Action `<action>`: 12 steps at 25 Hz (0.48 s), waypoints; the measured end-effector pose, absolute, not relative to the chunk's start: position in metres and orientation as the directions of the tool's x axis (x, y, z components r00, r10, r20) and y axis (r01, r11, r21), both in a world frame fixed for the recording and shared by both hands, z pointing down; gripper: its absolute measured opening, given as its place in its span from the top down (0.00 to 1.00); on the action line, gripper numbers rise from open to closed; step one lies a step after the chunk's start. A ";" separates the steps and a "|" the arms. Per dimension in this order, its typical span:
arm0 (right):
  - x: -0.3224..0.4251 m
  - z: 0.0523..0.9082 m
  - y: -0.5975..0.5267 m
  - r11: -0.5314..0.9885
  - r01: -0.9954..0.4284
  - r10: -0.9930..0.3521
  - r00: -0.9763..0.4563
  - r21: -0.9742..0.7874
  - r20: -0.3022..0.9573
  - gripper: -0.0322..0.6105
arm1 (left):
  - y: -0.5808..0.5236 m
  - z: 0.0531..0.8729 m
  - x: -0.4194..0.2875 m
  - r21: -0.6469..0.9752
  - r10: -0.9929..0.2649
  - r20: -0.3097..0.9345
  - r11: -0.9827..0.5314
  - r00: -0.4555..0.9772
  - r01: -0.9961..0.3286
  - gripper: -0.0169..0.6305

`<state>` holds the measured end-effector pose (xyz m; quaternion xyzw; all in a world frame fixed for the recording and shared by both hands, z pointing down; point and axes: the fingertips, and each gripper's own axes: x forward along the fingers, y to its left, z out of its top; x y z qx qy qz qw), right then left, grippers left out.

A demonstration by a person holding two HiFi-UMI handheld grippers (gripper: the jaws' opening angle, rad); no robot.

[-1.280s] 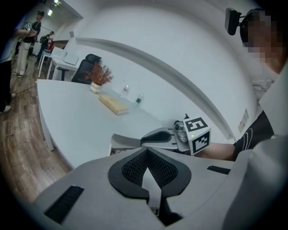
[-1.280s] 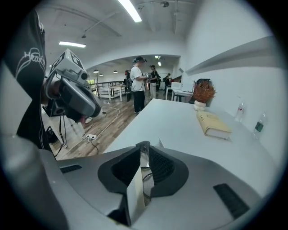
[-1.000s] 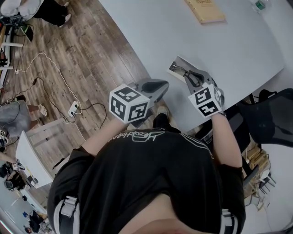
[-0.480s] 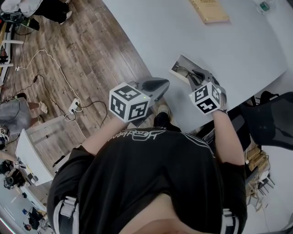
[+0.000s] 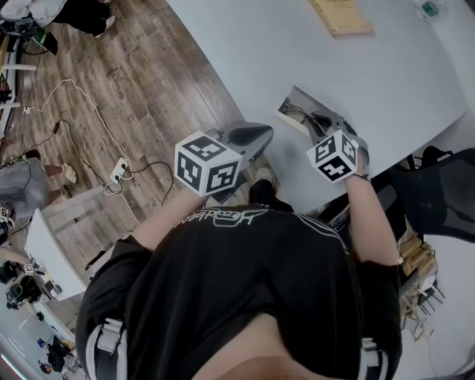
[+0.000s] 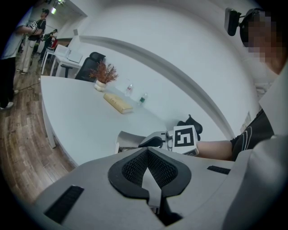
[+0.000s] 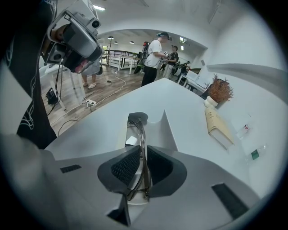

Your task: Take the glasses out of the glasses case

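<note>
The grey glasses case [image 5: 291,99] lies open near the table's front edge, its lid [image 7: 165,129] raised. The dark-framed glasses [image 5: 299,115] rest inside it. In the right gripper view the glasses [image 7: 140,134] run back between the two pads. My right gripper [image 5: 323,125] is down over the case's near end, and its jaws [image 7: 144,167] are shut on the folded frame. My left gripper [image 5: 254,134] hangs left of the case, over the table edge, shut with nothing in it [image 6: 148,170]. The left gripper view shows the case [image 6: 129,139] and the right gripper's cube [image 6: 185,138].
A tan book [image 5: 340,16] lies far back on the white table [image 5: 245,59], beside a dried plant in a pot [image 7: 220,90] and a small bottle [image 7: 255,154]. Cables [image 5: 119,175] trail over the wood floor at the left. A black chair [image 5: 438,194] stands at the right. People [image 7: 155,56] stand far off.
My right gripper has edged forward and down onto the glasses in the case. The left gripper has barely moved, and the case stays in place.
</note>
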<state>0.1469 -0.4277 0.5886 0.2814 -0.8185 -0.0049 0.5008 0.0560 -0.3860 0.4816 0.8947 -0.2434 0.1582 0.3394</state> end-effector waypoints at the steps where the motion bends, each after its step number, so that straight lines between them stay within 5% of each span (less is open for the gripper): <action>1: 0.147 0.589 -0.427 0.842 -0.455 -0.466 -0.340 0.290 0.817 0.89 | -0.386 0.482 0.056 0.531 -0.329 0.448 -0.651 0.832 -0.543 0.96; 12: 0.147 0.590 -0.425 0.843 -0.436 -0.476 -0.330 0.315 0.816 0.91 | -0.383 0.483 0.052 0.531 -0.336 0.448 -0.645 0.829 -0.549 0.96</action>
